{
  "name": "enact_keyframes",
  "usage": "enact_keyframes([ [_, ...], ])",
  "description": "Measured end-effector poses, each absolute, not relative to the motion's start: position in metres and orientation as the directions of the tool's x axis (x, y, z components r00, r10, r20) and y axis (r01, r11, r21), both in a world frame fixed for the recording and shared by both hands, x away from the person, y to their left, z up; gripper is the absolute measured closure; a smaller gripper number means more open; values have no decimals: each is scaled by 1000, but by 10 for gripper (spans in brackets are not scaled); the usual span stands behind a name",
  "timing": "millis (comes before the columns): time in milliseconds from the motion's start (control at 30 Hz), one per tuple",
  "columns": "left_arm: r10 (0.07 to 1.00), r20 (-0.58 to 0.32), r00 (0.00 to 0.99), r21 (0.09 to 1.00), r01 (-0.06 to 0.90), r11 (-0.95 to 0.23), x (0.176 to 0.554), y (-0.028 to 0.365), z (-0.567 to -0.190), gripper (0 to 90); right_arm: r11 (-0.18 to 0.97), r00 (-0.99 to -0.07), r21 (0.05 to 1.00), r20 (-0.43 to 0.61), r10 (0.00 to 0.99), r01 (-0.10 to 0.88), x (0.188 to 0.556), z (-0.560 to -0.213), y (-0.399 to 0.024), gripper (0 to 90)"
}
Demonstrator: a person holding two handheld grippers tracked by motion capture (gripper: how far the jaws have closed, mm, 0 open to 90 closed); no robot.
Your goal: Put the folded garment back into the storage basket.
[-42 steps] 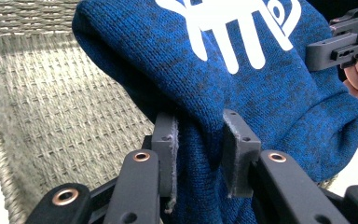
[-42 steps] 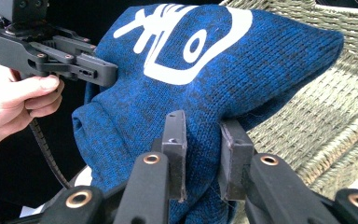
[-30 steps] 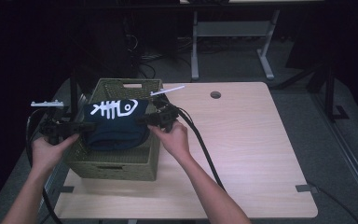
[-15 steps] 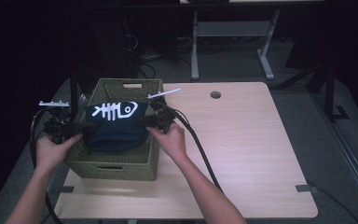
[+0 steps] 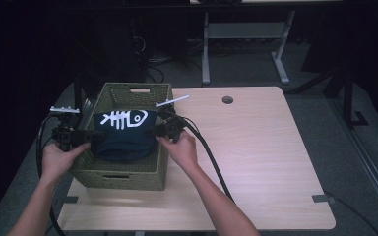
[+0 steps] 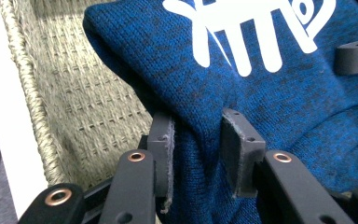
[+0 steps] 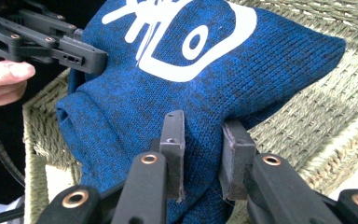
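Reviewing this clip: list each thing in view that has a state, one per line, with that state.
Blue knit garment with a white fish-skeleton print: folded, held over the basket opening, pinched at both sides.
Olive woven basket with cut-out handles: upright on the table, open-topped.
Left gripper: jaws closed on a fold of the garment.
Right gripper: jaws closed on a fold of the garment.
Light wooden table: bare beside the basket.

A dark blue knit garment (image 5: 123, 140) with a white fish-skeleton print sits bunched in the left centre of the high view, over the open top of a woven olive basket (image 5: 128, 174); its left and right edges are pinched up; the print faces upward.
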State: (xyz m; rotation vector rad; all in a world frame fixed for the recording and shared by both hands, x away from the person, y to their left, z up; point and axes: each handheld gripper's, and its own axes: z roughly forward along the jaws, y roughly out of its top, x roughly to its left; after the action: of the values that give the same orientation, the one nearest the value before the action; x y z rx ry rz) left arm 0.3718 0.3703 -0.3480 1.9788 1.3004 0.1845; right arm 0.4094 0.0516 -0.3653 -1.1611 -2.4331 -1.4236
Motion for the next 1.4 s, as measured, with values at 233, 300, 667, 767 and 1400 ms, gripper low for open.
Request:
enact_keyframes([
  [233, 847, -242, 473, 635, 737, -230, 374, 367, -352, 658, 296, -710, 706, 405, 576, 643, 408, -367, 52, 732],
  [300, 852, -245, 462, 632, 743, -221, 376, 366, -353, 658, 298, -710, 706, 402, 578, 642, 408, -367, 53, 729],
  [667, 867, -186, 462, 626, 736, -257, 377, 362, -355, 657, 353, -726, 698, 347, 594, 623, 406, -368, 56, 696],
  [767, 868, -177, 463, 636, 728, -259, 377, 361, -354, 648, 364, -729, 697, 333, 598, 617, 405, -367, 57, 685],
  [1400, 863, -201, 463, 726, 662, -186, 365, 367, -339, 460, 307, -737, 740, 357, 574, 598, 403, -353, 34, 518],
])
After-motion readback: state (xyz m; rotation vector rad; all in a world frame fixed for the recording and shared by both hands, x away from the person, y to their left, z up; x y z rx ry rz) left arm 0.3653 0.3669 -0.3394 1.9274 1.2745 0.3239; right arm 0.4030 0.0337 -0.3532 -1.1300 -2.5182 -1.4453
